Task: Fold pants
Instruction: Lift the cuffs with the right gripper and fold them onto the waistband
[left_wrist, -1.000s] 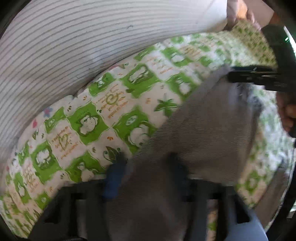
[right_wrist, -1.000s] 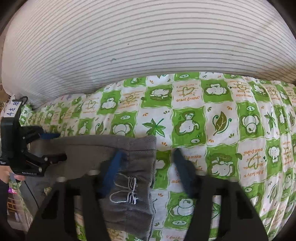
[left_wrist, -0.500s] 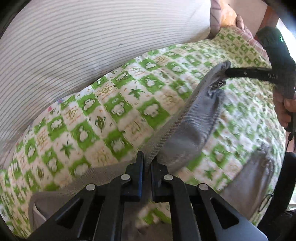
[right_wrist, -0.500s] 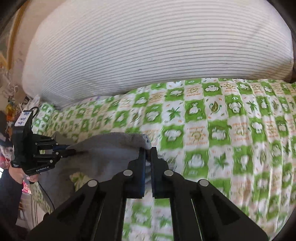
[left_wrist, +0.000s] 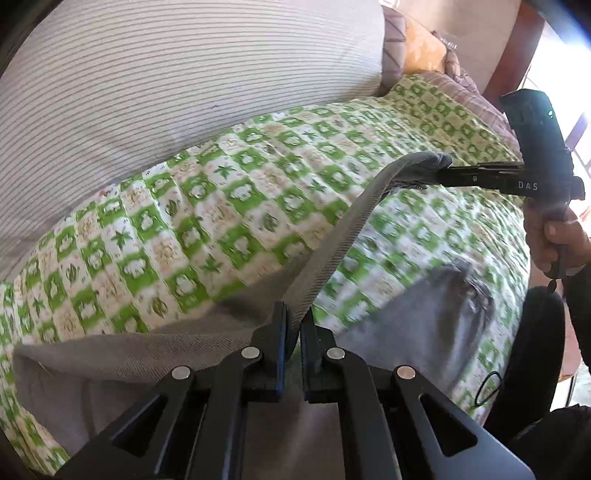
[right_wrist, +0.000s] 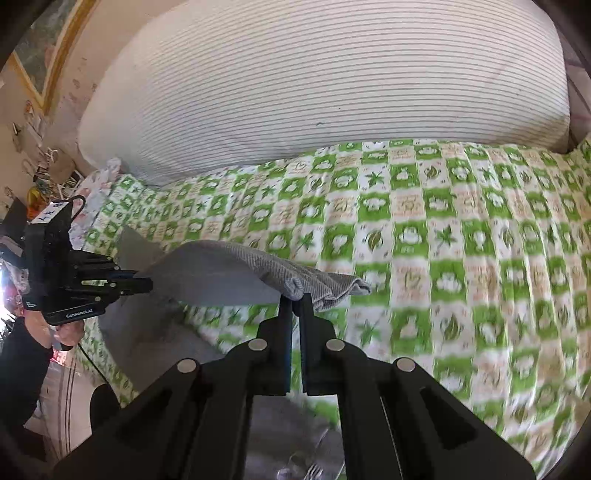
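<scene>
In the left wrist view, the left gripper (left_wrist: 292, 328) has its fingers (left_wrist: 279, 332) clamped on an edge of the grey pants (left_wrist: 332, 254), which run as a taut band up and across to the right gripper (left_wrist: 448, 173), whose closed fingers pinch the far end; the rest of the pants hangs down slack onto the green-and-white checked bedspread (left_wrist: 207, 206), with another grey portion lying lower right. A striped white pillow (left_wrist: 166, 85) lies behind at the head of the bed. In the right wrist view, the right gripper (right_wrist: 295, 302) is pressed together on a bunched, layered fold of the pants (right_wrist: 229, 269), while the left gripper (right_wrist: 142, 278) grips the opposite end, so the cloth is held lifted between the two above the bedspread (right_wrist: 443, 240), more fabric drooping beneath toward the bed edge. The pillow (right_wrist: 325, 81) fills the background. The likely trouble is that the right-hand pinch seems to hold only a narrow bite of several layers, so one layer could slip free under tension and spoil the fold. The dangling part could also drag and crumple under the lifted edge, or slide off the side of the bed, if the span is laid down unevenly.
</scene>
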